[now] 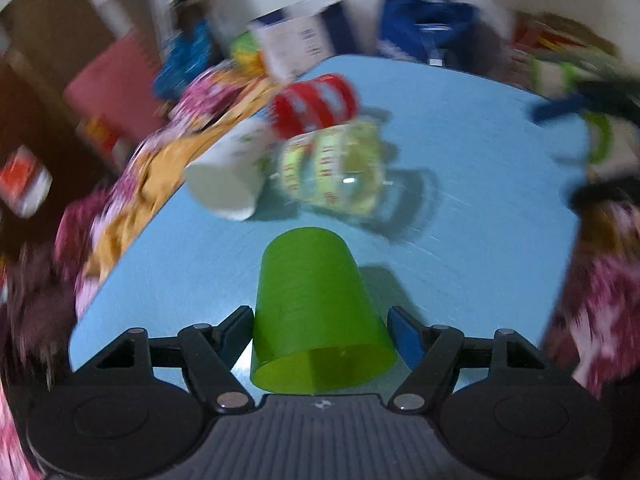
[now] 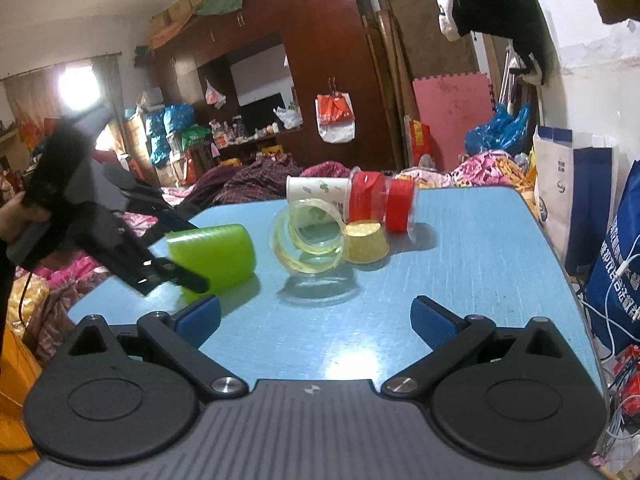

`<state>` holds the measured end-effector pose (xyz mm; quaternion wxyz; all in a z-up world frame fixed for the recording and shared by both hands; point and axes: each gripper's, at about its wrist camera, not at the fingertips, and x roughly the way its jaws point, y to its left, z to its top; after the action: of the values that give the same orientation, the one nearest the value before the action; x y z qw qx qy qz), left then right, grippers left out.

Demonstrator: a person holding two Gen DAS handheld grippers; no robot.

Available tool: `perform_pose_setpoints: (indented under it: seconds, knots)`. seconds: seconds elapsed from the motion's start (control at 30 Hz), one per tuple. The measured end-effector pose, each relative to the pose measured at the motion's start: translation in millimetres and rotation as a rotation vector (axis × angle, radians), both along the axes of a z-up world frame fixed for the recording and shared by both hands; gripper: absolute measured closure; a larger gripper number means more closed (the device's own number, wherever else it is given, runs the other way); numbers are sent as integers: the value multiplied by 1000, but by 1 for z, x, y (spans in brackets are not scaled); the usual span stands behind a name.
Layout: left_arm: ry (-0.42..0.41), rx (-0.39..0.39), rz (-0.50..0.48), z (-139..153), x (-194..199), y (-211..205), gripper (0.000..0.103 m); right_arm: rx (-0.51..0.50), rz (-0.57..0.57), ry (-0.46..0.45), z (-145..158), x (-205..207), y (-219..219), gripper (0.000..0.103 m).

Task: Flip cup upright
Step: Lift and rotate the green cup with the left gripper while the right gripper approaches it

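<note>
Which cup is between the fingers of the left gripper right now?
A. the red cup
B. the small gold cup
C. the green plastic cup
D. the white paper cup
C: in the left wrist view the green plastic cup sits between the fingers of the left gripper, while the other cups lie farther off on the blue table.

White paper cup (image 2: 316,191), red-striped cup (image 2: 380,200), blue table (image 2: 480,248).

A dark wooden wardrobe (image 2: 304,60) fills the back wall, a bright curtained window (image 2: 78,84) glowing left of it
</note>
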<state>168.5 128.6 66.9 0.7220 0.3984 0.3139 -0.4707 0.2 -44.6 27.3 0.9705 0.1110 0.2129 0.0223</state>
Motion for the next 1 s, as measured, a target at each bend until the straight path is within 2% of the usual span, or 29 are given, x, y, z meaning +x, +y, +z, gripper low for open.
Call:
perform_pose_setpoints:
  seconds: [0.2,0.3,0.47,0.67,0.83,1.0]
  knots:
    - [-35,27,-287,0,-18,14,27,-40,38,39,1,15,-3,1]
    - [-55,43,-455,0,-26,15,27,-116,74,80,3,26,4,1]
    - [-33,83,-705,4,-31,1,27,-246,130,131,11,34,19,1]
    - [-72,142,-993,17,-33,-20,27,-290,202,152,27,34,33,1]
    - [-32,169,-1145,26,-22,-42,28,-367,245,183,41,34,55,1]
    - [-54,262,-1181,11,-13,-53,28,-403,282,231,43,44,65,1]
